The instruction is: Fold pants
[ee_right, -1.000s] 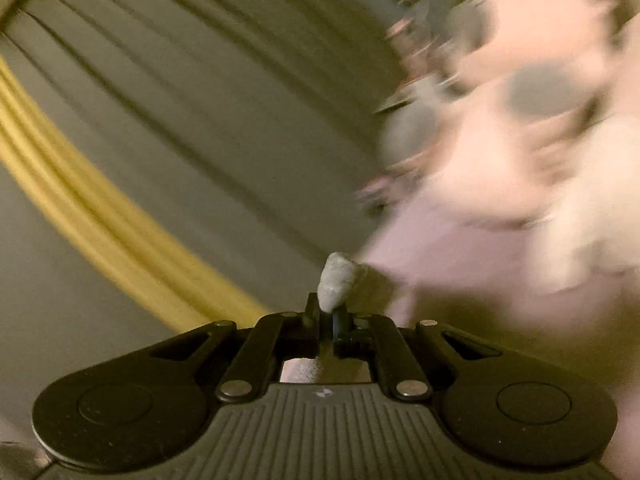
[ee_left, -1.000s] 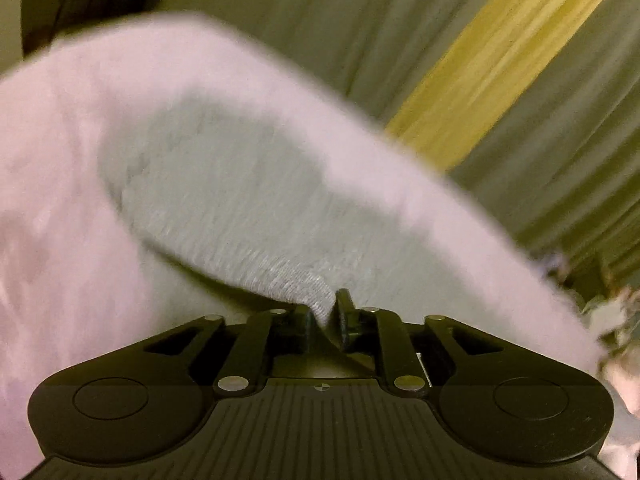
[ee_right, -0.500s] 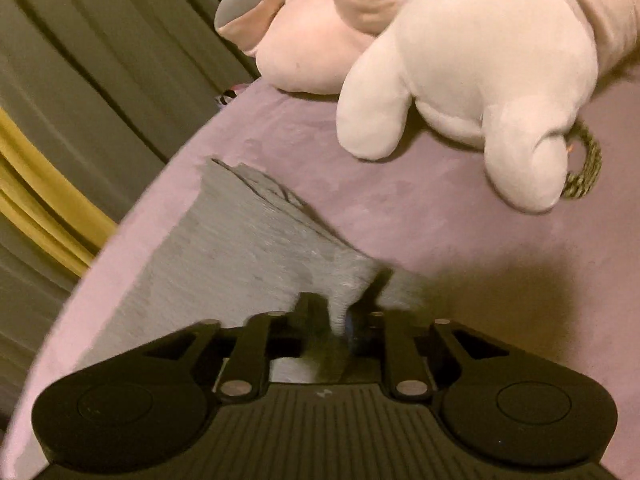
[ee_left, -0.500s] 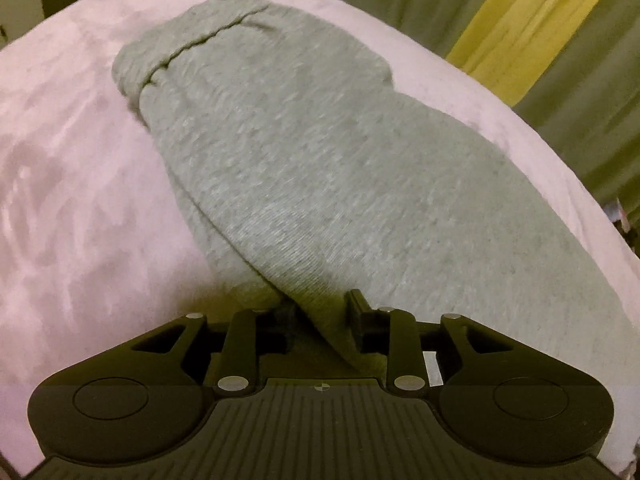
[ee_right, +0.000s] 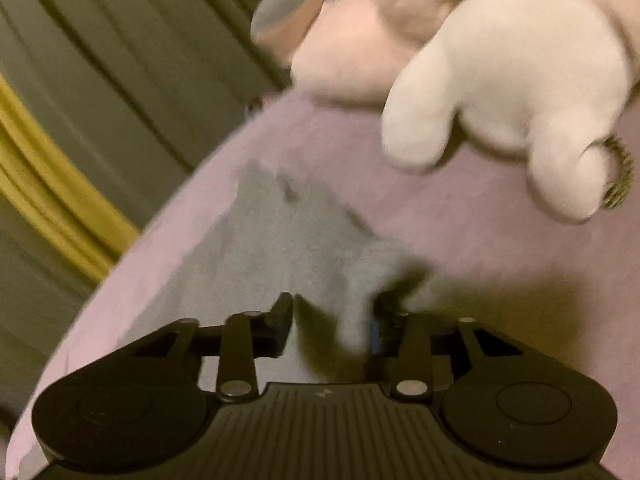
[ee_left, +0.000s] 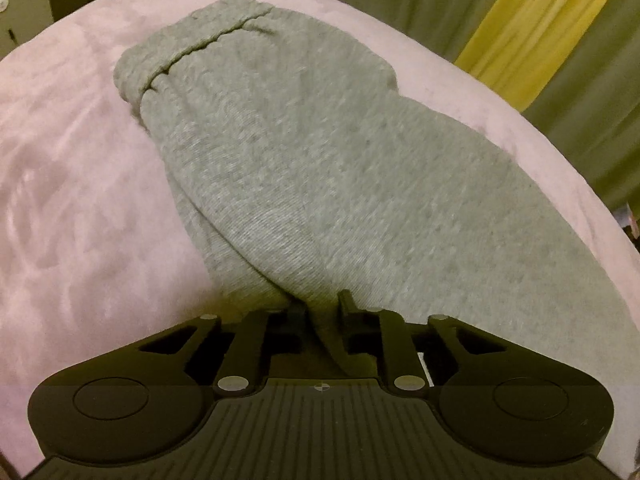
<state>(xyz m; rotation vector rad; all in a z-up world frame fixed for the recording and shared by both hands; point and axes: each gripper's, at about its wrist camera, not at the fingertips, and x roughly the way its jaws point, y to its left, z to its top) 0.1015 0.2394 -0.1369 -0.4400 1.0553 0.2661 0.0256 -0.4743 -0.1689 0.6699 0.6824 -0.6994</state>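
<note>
The grey pants (ee_left: 312, 168) lie folded on the pink blanket (ee_left: 68, 184), waistband at the far end. My left gripper (ee_left: 322, 306) is low over the near edge of the pants, its jaws a little apart with a ridge of grey cloth between them. In the right wrist view the pants (ee_right: 276, 248) lie flat near the bed's left edge. My right gripper (ee_right: 334, 310) is open wide, with a fold of grey cloth lying loose against its right finger.
A large pink and white plush toy (ee_right: 492, 64) lies on the blanket (ee_right: 460, 208) beyond the right gripper. Green curtains with a yellow stripe (ee_left: 532, 28) hang past the bed edge. The curtains (ee_right: 100, 92) also show in the right wrist view.
Both grippers came down from mid-air with the cloth onto the bed. The pants now lie folded. The right jaws opened wide and the left jaws parted slightly.
</note>
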